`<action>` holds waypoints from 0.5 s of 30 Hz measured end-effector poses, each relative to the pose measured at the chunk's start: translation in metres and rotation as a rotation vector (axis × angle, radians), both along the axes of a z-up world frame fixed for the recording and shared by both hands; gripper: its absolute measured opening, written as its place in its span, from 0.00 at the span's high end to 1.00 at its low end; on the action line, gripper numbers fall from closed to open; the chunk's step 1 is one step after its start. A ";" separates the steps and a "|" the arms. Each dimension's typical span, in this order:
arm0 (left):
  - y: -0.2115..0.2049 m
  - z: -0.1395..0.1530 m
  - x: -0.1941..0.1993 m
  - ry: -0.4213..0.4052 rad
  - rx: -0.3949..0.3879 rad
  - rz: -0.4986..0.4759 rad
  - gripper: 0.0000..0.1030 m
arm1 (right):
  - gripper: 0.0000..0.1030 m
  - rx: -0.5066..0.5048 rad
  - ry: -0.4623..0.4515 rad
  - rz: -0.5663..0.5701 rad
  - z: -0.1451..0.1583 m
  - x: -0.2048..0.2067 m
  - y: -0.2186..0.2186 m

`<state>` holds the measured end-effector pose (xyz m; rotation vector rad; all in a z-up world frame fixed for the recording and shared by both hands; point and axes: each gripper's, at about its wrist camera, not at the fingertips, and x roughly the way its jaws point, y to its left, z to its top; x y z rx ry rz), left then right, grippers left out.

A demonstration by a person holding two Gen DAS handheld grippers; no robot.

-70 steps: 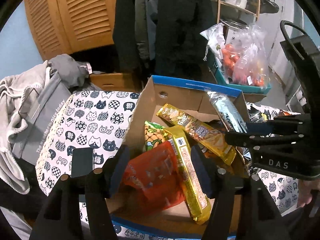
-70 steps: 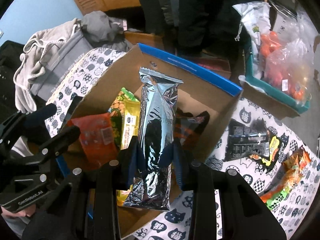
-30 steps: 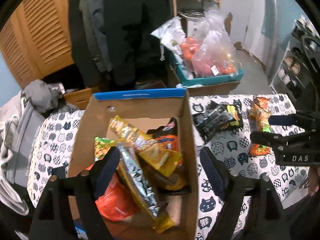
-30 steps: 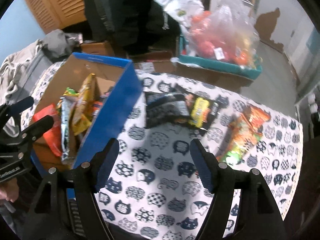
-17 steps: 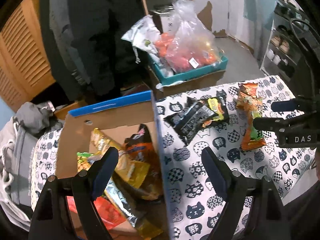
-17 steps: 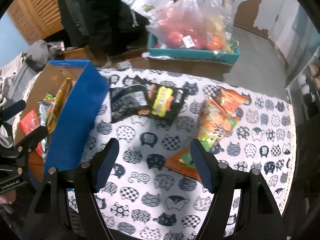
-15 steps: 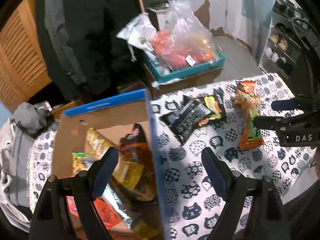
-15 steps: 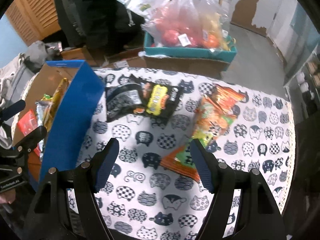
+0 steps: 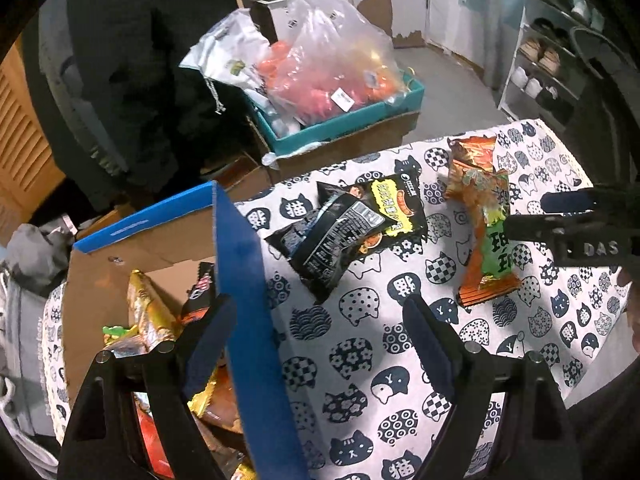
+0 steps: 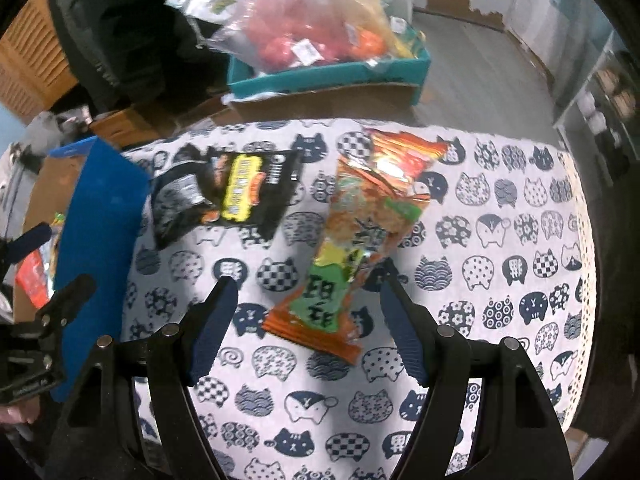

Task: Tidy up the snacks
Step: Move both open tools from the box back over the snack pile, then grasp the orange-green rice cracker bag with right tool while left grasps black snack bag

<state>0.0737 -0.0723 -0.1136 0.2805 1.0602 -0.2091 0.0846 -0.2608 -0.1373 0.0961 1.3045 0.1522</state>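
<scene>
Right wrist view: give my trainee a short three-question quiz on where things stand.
1. True or false: the right tongs grip a packet.
2. Which lies nearest the right tongs: (a) the long orange-and-green snack packet, (b) the black packet with a yellow label?
3. Fill in: the blue-walled cardboard box sits to the ___ of the cat-print tablecloth in this view.

Key: 1 false, open and empty; 2 a; 3 left.

A table draped in a cat-print cloth (image 10: 472,280) carries everything. Ahead of the right gripper (image 10: 308,330), between its spread fingers, lies a long orange-and-green snack pack (image 10: 360,240). Ahead and to its left lie two overlapping black snack packets (image 10: 228,196), and further left stands a blue-sided cardboard box (image 9: 240,280) of snacks.
</scene>
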 end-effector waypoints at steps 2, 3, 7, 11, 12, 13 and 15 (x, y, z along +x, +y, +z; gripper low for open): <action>-0.003 -0.003 0.003 0.004 -0.005 -0.006 0.16 | 0.29 0.004 0.015 -0.025 -0.009 0.005 -0.004; -0.004 -0.005 0.006 0.007 -0.009 -0.010 0.16 | 0.29 0.003 0.026 -0.038 -0.015 0.009 -0.005; -0.007 -0.016 0.018 0.034 -0.033 -0.006 0.16 | 0.29 -0.023 0.060 -0.055 -0.036 0.019 -0.004; -0.011 -0.026 0.029 0.069 -0.063 0.003 0.16 | 0.29 -0.042 0.082 -0.048 -0.051 0.025 0.001; -0.013 -0.029 0.031 0.072 -0.063 -0.001 0.16 | 0.29 -0.046 0.084 -0.050 -0.053 0.027 0.001; -0.016 -0.031 0.032 0.074 -0.061 -0.005 0.16 | 0.29 -0.047 0.087 -0.053 -0.056 0.028 0.002; -0.020 -0.035 0.037 0.075 -0.055 -0.013 0.16 | 0.29 -0.046 0.096 -0.059 -0.061 0.032 0.001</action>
